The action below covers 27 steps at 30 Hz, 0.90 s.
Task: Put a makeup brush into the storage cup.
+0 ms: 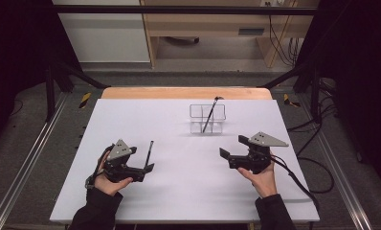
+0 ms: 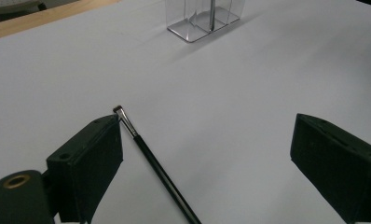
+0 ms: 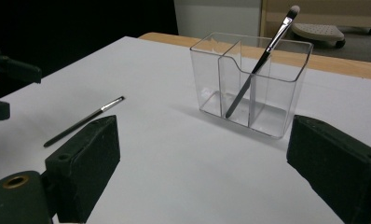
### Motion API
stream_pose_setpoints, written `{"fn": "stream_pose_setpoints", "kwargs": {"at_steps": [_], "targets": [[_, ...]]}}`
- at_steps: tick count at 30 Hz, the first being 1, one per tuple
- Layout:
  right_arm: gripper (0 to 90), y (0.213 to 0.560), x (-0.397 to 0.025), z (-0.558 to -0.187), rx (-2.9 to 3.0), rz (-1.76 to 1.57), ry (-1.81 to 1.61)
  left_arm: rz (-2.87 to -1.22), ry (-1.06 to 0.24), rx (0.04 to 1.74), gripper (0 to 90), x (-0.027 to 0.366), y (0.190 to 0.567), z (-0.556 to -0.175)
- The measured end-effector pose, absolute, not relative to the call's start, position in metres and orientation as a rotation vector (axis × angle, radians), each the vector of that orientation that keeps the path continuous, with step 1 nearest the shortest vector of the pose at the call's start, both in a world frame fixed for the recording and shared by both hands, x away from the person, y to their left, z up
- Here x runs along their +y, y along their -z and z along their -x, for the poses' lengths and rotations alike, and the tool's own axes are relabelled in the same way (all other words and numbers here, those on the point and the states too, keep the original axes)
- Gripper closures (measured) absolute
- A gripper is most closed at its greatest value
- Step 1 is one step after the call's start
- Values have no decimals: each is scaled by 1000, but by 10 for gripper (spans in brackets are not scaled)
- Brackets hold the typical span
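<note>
Left gripper [image 2: 211, 172], jaws wide, straddled the loose brush [image 2: 160, 170]; it needed centring before closing on the handle.

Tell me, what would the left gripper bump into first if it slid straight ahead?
Probably the thin black makeup brush lying flat between the left gripper's open jaws; the clear plastic organiser stands farther on.

A black-handled brush [image 2: 158, 170] lies on a white table [image 1: 179, 191] with a pale wood edge, near a clear organiser [image 3: 249, 81] and black-jawed grippers with grey plates.
</note>
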State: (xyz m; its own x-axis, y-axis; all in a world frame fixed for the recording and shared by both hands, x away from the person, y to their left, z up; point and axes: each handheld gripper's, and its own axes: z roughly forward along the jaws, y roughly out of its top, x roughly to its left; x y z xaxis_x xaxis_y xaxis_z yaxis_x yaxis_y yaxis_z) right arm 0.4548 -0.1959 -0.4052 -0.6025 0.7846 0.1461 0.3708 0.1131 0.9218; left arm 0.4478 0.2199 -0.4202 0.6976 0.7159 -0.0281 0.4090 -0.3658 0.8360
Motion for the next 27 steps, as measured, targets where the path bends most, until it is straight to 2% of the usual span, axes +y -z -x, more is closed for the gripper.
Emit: {"fn": "stream_pose_setpoints", "kwargs": {"at_steps": [9,27], "targets": [[102,412,-208,-441,2005,-1156,-1498,-2008,-432,875,84,220,421,-449],[100,415,-214,-437,1979,-1190,-1504,-2064,-409,944,108,214,424,-465]]}}
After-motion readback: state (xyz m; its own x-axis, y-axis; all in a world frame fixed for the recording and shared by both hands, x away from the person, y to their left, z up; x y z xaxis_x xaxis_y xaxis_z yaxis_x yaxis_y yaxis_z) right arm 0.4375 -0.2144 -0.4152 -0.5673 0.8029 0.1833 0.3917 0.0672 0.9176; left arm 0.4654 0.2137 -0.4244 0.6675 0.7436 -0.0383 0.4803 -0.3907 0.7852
